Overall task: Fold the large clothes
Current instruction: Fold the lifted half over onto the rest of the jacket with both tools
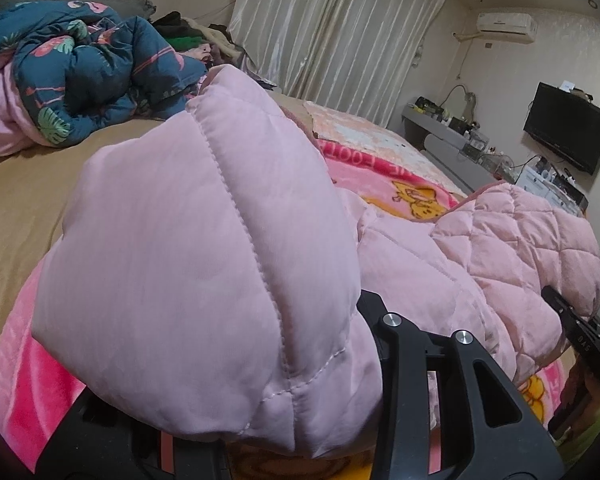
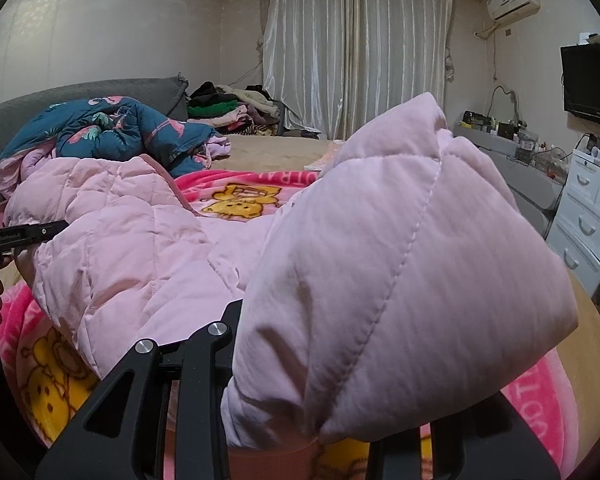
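over the bed (image 2: pixel 268 152), each hand-held gripper, left (image 1: pixel 300 420) and right (image 2: pixel 300 420), is gripping the pink quilted coat (image 2: pixel 400 260).

Your right gripper (image 2: pixel 300 412) clamps a puffy fold of the pink quilted coat (image 2: pixel 400 264) at centre right; the coat trails left across the pink cartoon blanket (image 2: pixel 236 196) toward your left gripper (image 2: pixel 40 234).
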A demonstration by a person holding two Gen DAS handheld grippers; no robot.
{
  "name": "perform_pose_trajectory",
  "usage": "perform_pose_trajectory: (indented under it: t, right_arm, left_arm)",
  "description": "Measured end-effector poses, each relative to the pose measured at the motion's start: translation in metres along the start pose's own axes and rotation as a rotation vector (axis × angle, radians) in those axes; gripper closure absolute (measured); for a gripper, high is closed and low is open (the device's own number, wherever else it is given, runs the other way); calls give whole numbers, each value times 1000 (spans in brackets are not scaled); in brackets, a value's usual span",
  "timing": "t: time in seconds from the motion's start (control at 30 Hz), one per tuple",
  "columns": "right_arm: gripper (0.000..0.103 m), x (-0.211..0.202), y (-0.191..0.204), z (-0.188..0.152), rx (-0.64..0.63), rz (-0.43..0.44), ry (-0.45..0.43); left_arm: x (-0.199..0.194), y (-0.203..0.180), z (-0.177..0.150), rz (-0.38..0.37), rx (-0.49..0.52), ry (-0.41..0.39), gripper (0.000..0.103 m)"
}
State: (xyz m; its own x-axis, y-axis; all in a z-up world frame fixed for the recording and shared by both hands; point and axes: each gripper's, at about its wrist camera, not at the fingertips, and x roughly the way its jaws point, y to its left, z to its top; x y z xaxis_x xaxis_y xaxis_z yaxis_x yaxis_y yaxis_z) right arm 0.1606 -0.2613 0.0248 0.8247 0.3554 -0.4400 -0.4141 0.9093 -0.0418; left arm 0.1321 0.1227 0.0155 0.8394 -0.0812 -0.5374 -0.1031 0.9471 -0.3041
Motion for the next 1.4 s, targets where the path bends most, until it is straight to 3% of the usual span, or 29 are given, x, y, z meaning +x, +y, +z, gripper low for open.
perform_pose_trajectory:
  t: [0.4, 0.63, 1.0, 1.1, 1.27, 1.4]
  right_arm:
    - [73, 16, 11, 0, -22, -67, 42]
    - [73, 23, -12, -16, 105, -51, 62]
    - [68, 28, -16, -48, 252, -62, 94]
    - [62, 29, -20, -49, 304, -59, 120]
    - [33, 23, -34, -56, 437, -29, 168]
    - [19, 5, -40, -64, 501, -67, 184]
  left_arm:
    - [7, -3, -14, 83, 30, 48, 72]
    - [8, -10, -14, 105, 44, 61, 71]
    - [18, -2, -23, 128, 53, 78, 67]
    - [18, -2, -23, 126, 49, 79, 66]
    - [17, -1, -25, 117, 35, 80, 65]
    - [16, 1, -27, 106, 26, 80, 64]
